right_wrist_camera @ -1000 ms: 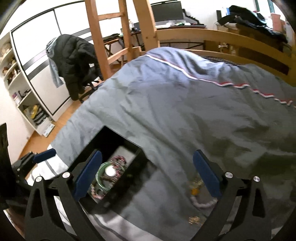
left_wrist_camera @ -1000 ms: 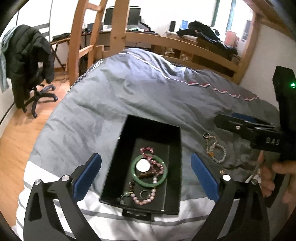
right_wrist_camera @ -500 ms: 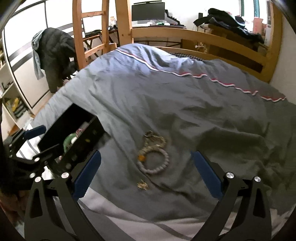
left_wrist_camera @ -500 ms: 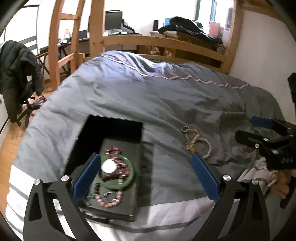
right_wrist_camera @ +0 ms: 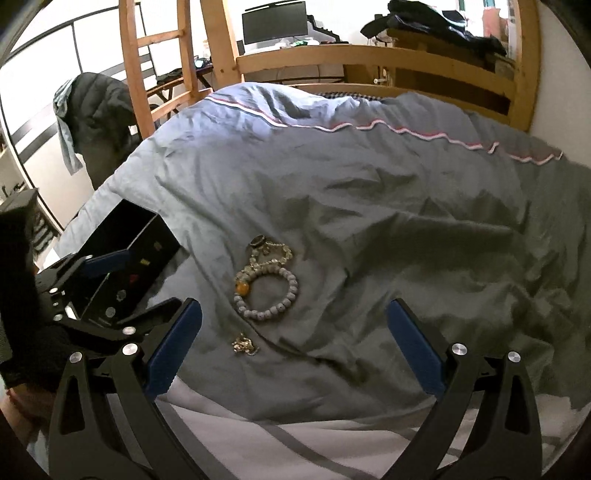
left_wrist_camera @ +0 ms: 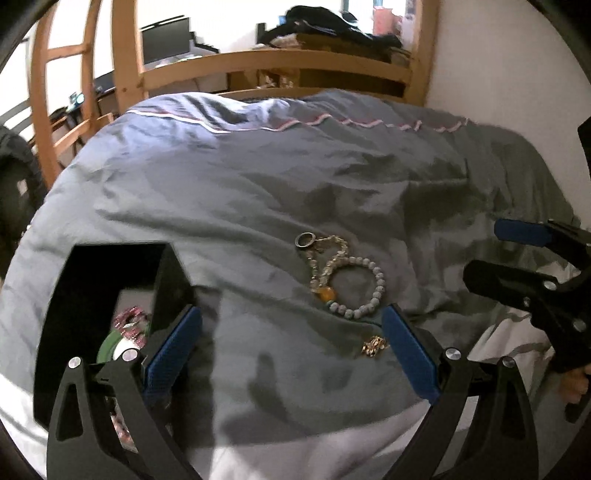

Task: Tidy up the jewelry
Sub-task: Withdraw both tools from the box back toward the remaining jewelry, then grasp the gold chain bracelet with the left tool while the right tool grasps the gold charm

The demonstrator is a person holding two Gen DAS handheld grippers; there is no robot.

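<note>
The grey bead bracelet [right_wrist_camera: 266,291] lies on the bed just ahead of both wide-open, empty tools, the black box [left_wrist_camera: 110,295] well to its left. I judge the left tool [left_wrist_camera: 291,347] nearer than the right tool [right_wrist_camera: 293,339].

It was a home bedroom: a rumpled grey duvet [right_wrist_camera: 369,192] covered a bed with a pale wooden slatted frame [right_wrist_camera: 369,59], a dark computer monitor [right_wrist_camera: 274,26] sat behind, and a black padded jacket [right_wrist_camera: 96,118] hung nearby.

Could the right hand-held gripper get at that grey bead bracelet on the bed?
Probably yes. The right hand-held gripper is open, and the bracelet lies uncovered on the duvet just ahead of it; only a chain tangles against it.
</note>
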